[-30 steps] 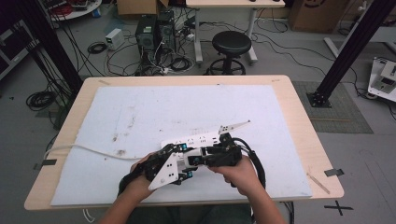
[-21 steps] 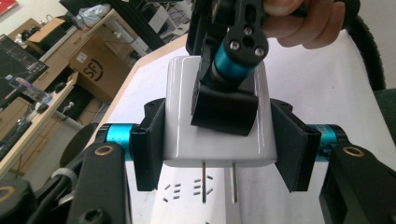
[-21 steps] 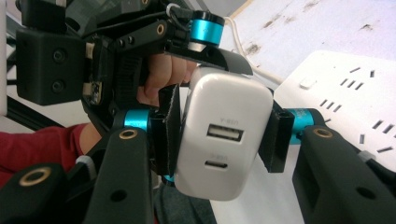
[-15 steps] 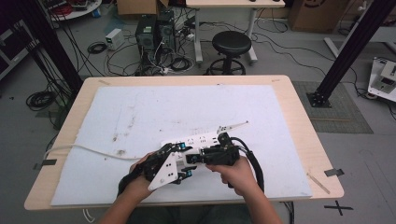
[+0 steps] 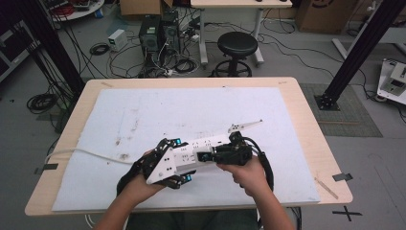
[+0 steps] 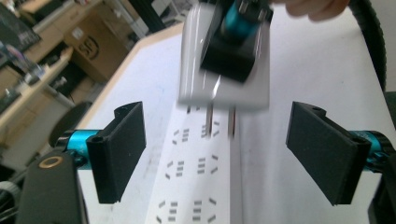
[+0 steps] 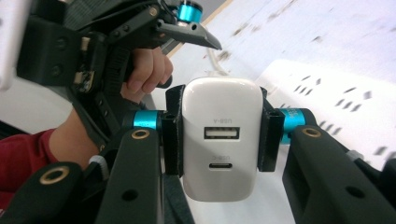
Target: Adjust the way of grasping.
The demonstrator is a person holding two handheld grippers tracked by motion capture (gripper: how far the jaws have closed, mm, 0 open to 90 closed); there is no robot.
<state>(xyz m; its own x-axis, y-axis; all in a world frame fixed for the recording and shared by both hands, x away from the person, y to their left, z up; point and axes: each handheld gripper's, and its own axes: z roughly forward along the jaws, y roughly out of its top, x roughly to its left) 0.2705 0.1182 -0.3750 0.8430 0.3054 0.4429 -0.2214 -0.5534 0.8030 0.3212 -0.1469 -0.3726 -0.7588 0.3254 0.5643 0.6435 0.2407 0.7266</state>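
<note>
My left claw (image 6: 217,154) has just opened, freeing the strip (image 6: 196,186). My right claw (image 7: 219,135) has just clamped the charger (image 7: 221,140), prongs above the strip.

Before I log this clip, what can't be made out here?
- Charger prongs: blurred in the left gripper view; whether they sit in the power strip sockets is unclear.
- Charger in the high view: hidden by the right claw.
- Power strip's near end: cut off by the left gripper view's bottom edge.
- Port labels: upside down, lower one too faint, right gripper view.
</note>
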